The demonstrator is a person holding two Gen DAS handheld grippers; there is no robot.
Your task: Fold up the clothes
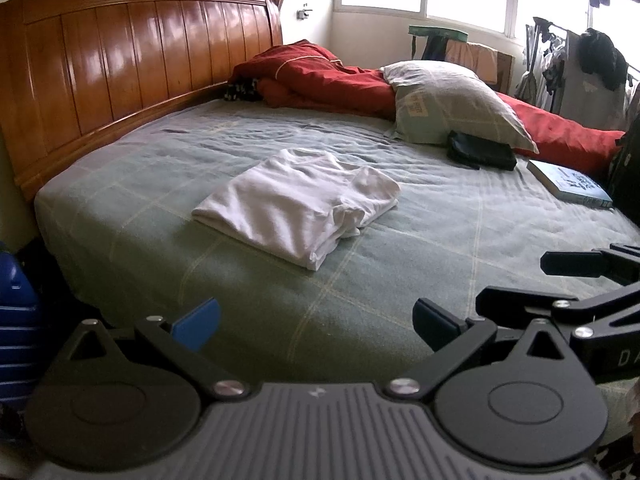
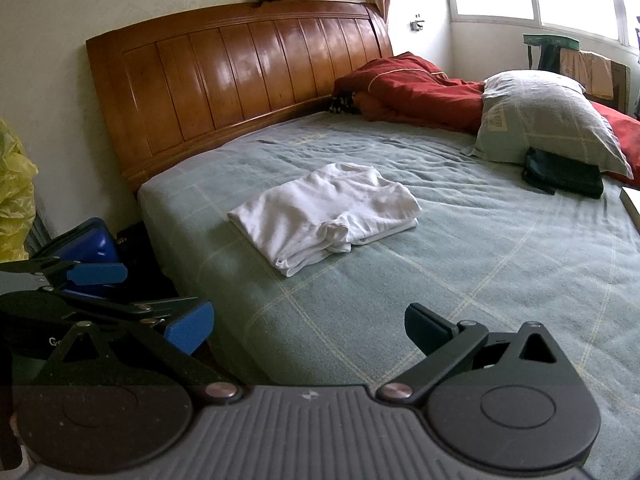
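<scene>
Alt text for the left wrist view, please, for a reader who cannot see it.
A folded white shirt lies on a green checked bedsheet, beyond the open, empty left gripper. Further back are a grey pillow, a red quilt, a black pouch, a book and a wooden headboard.

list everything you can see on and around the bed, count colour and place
folded shirt: 1, white, middle of bed
bedsheet: 1, grey-green check, covers bed
headboard: 1, glossy brown wood, far-left end
quilt: 1, red, bunched along far side
pillow: 1, grey check, on quilt
pouch: 1, black, before pillow
book: 1, blue-white, right edge of bed
suitcase: 1, blue, floor beside bed
plastic bag: 1, yellow, left wall
left hand-held gripper: 1, open, empty
right hand-held gripper: 1, open, empty
</scene>
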